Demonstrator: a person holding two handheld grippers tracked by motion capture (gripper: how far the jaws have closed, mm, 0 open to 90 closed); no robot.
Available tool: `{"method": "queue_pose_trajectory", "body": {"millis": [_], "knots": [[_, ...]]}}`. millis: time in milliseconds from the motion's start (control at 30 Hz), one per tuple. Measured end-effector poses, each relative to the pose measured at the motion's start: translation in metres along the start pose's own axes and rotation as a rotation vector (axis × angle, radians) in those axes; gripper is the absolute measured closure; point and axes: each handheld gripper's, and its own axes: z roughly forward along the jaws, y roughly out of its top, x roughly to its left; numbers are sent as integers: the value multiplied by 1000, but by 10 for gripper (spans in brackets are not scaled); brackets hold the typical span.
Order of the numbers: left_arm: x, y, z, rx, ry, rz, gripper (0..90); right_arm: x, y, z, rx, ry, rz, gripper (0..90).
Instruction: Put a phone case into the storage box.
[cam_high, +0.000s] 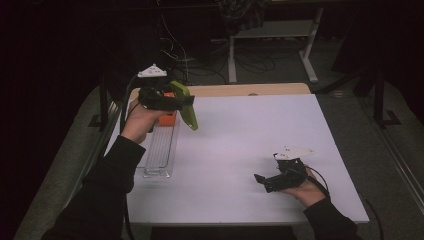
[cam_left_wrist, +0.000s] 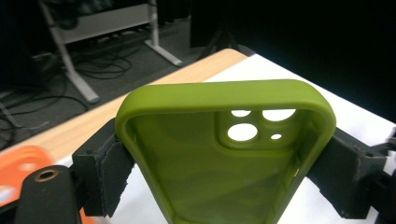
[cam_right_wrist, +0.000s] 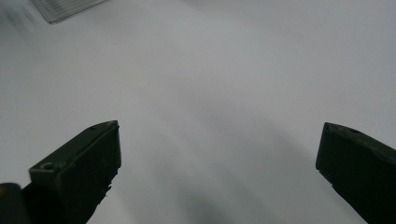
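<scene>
An olive-green phone case (cam_high: 186, 106) hangs above the table's left side, with my left gripper (cam_high: 188, 101) shut on it. In the left gripper view the case (cam_left_wrist: 196, 182) shows its hollow inside and camera cut-outs, and both black pads (cam_left_wrist: 105, 175) press on its long edges, so my left gripper (cam_left_wrist: 224, 173) spans its width. An orange phone case (cam_high: 168, 119) sits just below it at the far end of a clear tray (cam_high: 161, 150). Low over the white table at the front right, my right gripper (cam_high: 260, 179) stands open; its jaws (cam_right_wrist: 219, 158) have only bare tabletop between them.
The white tabletop (cam_high: 240, 135) has a wooden strip (cam_high: 240, 89) along its far edge. A corner of the clear tray (cam_right_wrist: 65, 7) appears in the right gripper view. Beyond the table are desk legs (cam_high: 231, 60) and cables (cam_high: 175, 50) on a dark floor.
</scene>
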Motion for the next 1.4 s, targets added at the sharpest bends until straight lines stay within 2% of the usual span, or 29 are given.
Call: {"method": "queue_pose_trajectory", "body": {"millis": [167, 433, 600, 733, 833, 933, 1133, 1400], "knots": [[16, 5, -10, 7, 61, 6, 154, -5, -8, -8, 6, -11, 16, 0], [40, 5, -18, 6, 130, -22, 154, -11, -13, -13, 4, -12, 16, 0], [54, -1, -17, 25, 180, -32, 153, -12, -13, -15, 1, -11, 20, 0], [65, -8, -14, 43, 208, -40, 153, -12, -13, -14, -3, 0, -1, 0], [71, -15, -11, 61, 225, -62, 153, -11, -13, -14, -1, 3, -2, 0], [76, -22, -7, 64, 241, -86, 153, -11, -13, -14, -3, 3, -2, 0], [81, -33, 1, 87, 282, -92, 153, -11, -13, -13, -1, 12, -6, 0], [84, -48, 18, 134, 308, -129, 151, -10, -12, -13, 0, 15, -5, 0]]}}
